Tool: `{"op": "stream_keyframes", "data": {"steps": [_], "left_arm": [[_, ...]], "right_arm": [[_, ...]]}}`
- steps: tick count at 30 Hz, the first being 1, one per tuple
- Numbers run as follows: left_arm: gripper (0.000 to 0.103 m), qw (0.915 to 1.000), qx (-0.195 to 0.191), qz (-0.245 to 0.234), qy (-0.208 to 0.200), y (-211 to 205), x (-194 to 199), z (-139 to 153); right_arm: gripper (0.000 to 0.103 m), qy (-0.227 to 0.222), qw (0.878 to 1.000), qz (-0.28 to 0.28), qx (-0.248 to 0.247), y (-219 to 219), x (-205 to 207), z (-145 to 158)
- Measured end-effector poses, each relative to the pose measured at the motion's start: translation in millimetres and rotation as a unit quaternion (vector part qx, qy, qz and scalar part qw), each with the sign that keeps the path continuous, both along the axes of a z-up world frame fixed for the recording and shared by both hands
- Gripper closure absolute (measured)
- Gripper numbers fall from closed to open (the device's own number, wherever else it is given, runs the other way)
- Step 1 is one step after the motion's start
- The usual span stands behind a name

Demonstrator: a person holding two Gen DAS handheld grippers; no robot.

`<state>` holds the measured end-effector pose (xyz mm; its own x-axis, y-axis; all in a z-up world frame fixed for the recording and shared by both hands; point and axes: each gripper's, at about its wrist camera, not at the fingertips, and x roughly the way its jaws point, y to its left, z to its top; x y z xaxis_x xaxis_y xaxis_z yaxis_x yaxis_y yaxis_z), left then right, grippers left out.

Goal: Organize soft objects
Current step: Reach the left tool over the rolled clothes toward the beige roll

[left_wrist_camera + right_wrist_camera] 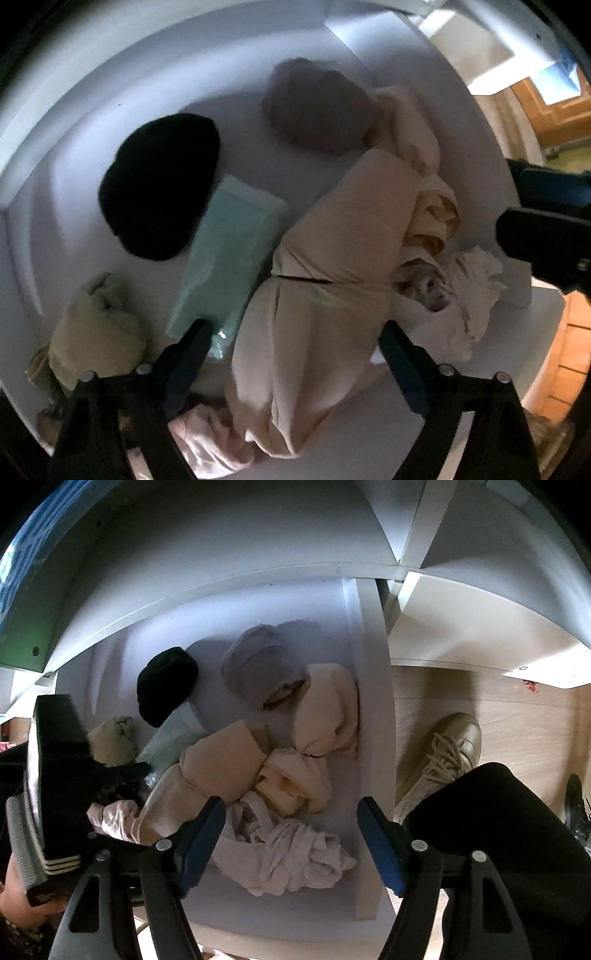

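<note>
Soft clothes (325, 236) heaped in white shelf compartment (236, 590).

A black bundle (159, 184) and a grey-mauve roll (317, 107) lie on the white shelf (74, 122) beside a pale mint-green packet (229, 254). The large rolled garments (347, 229) are beige-pink, a crumpled cloth (291, 853) off-white, a bundle (96, 325) khaki. Blue pads line the black claws (291, 834). The laced shoe (443, 753) is olive-beige.

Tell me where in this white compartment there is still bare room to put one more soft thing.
Bare floor lies behind the black hat, toward the back wall, and between it and the grey hat. The right side, around the beige bundle and white cloth, is crowded.
</note>
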<state>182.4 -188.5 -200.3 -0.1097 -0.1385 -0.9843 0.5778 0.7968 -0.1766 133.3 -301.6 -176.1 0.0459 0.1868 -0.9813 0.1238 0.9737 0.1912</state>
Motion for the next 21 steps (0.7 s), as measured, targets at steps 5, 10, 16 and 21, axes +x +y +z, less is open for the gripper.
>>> {"op": "stream_keyframes", "data": {"steps": [5, 10, 16, 21], "left_arm": [[0.012, 1.0, 0.001, -0.001, -0.004, 6.7, 4.6, -2.3], [0.023, 0.9987, 0.012, 0.047, 0.016, 40.8, 8.6, -2.4], [0.023, 0.9979, -0.007, 0.059, 0.024, 50.7, 6.9, 0.2], [0.022, 0.9989, -0.009, 0.043, 0.014, 48.5, -9.6, 5.7]], "right_arm": [[0.028, 0.005, 1.0, 0.004, 0.003, 2.6, 0.3, -2.9], [0.028, 0.026, 0.999, 0.048, -0.003, 17.9, -2.7, -9.5], [0.03, 0.094, 0.986, 0.135, -0.002, 48.9, -15.7, -36.6], [0.032, 0.136, 0.977, 0.163, -0.014, 56.8, -23.2, -55.5]]}}
